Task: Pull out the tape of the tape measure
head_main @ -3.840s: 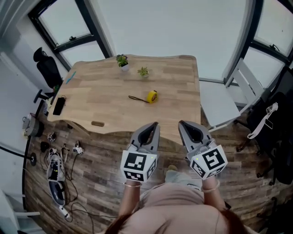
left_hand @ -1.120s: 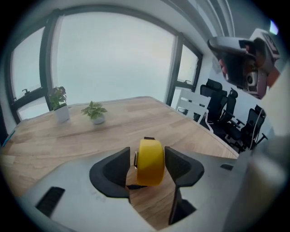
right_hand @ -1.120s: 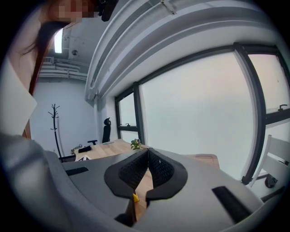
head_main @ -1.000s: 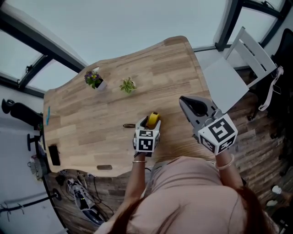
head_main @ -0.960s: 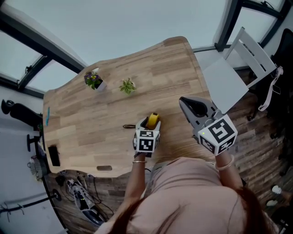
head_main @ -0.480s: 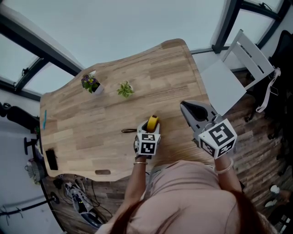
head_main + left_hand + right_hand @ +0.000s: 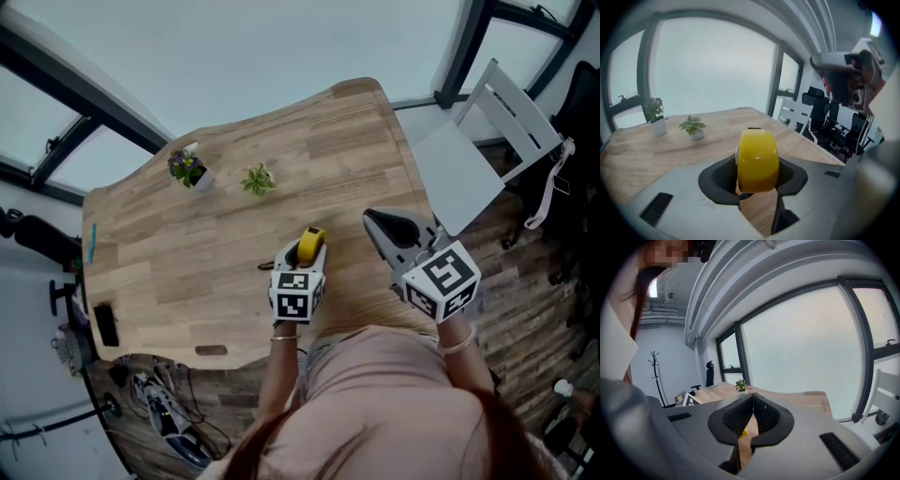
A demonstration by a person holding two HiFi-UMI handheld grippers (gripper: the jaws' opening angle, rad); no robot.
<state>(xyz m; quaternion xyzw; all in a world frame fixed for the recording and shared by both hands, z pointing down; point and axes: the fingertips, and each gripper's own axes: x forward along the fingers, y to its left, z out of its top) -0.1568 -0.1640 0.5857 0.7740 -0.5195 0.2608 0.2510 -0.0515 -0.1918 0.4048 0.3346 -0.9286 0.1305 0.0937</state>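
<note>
Beyond both pairs of jaws spreads a pale wooden table (image 7: 187, 244) with a wavy edge, set against tall dark-framed windows (image 7: 234, 47) over a floor of dark wood planks (image 7: 534, 309). A white folding chair (image 7: 469, 159) stands off the table's corner, ahead of the right gripper's jaws. One yellow tape measure (image 7: 309, 246) sits upright on its edge between the jaws of the left gripper (image 7: 305, 261). The dark pads (image 7: 719, 176) press on its two flat sides, so the jaws pinch it from either side. Its black wrist strap (image 7: 270, 267) trails on the table just to the left of those jaws. The right gripper (image 7: 375, 221) hovers to the right of the tape measure and apart from it, over the table's near edge. Its jaws are pressed together at the tips with nothing between them. Two small potted plants stand well ahead of the left jaws, one with purple flowers (image 7: 187, 169) and one plain green (image 7: 258, 180), near each other. Far to the left of the jaws lie one black phone (image 7: 106, 325) and one blue pen (image 7: 92, 244).
</note>
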